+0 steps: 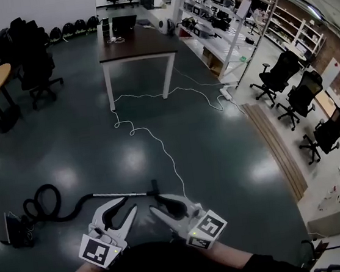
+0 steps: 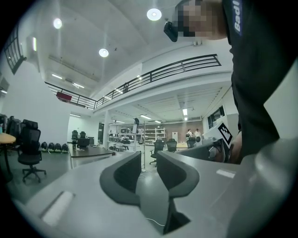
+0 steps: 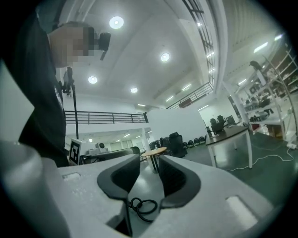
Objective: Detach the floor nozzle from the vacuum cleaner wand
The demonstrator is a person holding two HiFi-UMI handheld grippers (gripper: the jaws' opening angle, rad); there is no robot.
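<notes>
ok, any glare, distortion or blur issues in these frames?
Head view: strong fisheye, shelving bows at the right; soft bright glare patches on the glossy floor. Left gripper view: black circular vignette, ceiling lamp blown out. Right gripper view: same vignette, lamps clipped; no motion blur evident.

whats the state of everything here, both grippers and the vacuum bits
left gripper: open, empty, held off the floor
right gripper: open, empty, held off the floor
wand: lying flat on the floor, untouched
floor nozzle: at the wand's end, seemingly still attached
hose: looped on the floor
white cable: slack, snaking over the floor
</notes>
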